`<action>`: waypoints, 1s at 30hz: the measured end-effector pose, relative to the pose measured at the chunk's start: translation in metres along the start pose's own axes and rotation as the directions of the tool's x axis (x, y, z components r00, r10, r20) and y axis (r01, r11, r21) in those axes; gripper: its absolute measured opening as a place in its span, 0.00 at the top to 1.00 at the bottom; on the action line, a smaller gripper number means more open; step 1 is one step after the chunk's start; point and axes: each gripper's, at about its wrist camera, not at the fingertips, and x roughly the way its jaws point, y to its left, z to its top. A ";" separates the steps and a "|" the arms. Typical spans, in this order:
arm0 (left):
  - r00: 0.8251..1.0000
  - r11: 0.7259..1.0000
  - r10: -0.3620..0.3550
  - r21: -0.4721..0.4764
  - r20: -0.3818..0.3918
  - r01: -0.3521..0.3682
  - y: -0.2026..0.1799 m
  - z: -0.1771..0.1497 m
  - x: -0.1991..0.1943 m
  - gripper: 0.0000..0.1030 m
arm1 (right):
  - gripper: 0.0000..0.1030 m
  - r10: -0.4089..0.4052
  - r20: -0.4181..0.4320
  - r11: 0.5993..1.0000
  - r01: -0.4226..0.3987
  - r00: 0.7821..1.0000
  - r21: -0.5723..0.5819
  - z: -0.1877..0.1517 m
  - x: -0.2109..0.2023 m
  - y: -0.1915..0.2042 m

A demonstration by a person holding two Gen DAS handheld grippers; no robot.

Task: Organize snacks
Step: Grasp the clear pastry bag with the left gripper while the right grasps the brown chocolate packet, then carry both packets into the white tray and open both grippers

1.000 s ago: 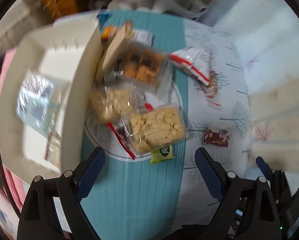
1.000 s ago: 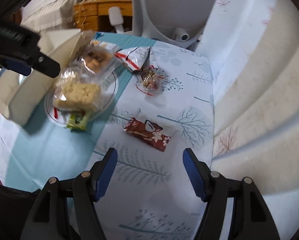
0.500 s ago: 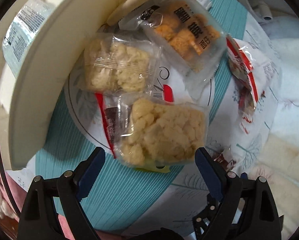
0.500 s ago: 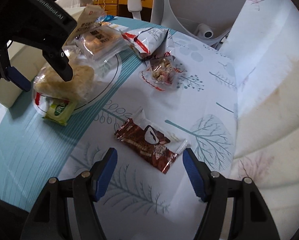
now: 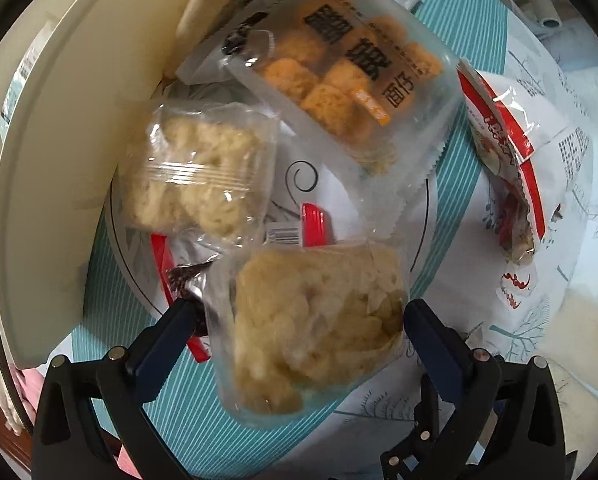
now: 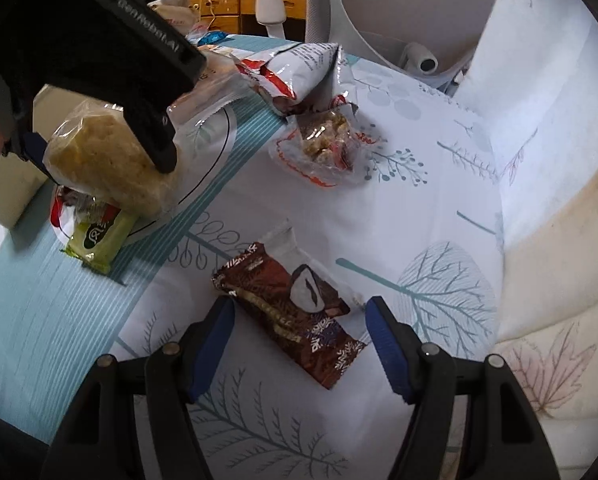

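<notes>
Clear rice-puff packet [image 5: 311, 328] between left jaws, seemingly ungripped.

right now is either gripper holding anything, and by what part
Nothing looks gripped yet. On the left gripper the jaws have just been opening and straddle the pale snack pack across its sides; the right gripper stands open over the brown wrapper.

Pale snack pack [image 5: 315, 328]: motion blur is smearing its wrapper; contact with the left gripper [image 5: 299, 312] pads is perhaps occurring, not resolvable. Red-edged packet [image 5: 311, 224]: lying largely hidden under neighbouring packs. Green packet [image 6: 99, 236]: the pale pack is covering its upper part. Cream box [image 5: 59, 160]: the frame edge is cutting it off.
</notes>
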 end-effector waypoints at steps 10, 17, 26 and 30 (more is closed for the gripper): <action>0.997 0.997 -0.076 0.026 0.006 0.076 -0.017 -0.011 -0.007 0.36 | 0.70 0.025 -0.035 0.999 -0.023 0.999 0.035 0.004 -0.004 0.005; 0.992 0.995 -0.100 -0.006 -0.078 0.100 0.003 -0.023 -0.002 0.43 | 0.75 0.118 -0.072 0.973 -0.101 0.990 0.208 0.004 -0.012 -0.006; 0.984 0.988 -0.148 0.027 -0.103 0.151 0.036 -0.063 -0.037 0.43 | 0.84 0.232 -0.104 0.893 -0.169 0.967 0.417 -0.003 -0.029 -0.009; 0.981 0.981 -0.174 0.072 -0.082 0.180 0.050 -0.081 -0.064 0.43 | 0.86 0.281 -0.113 0.850 -0.193 0.953 0.491 -0.009 -0.041 0.002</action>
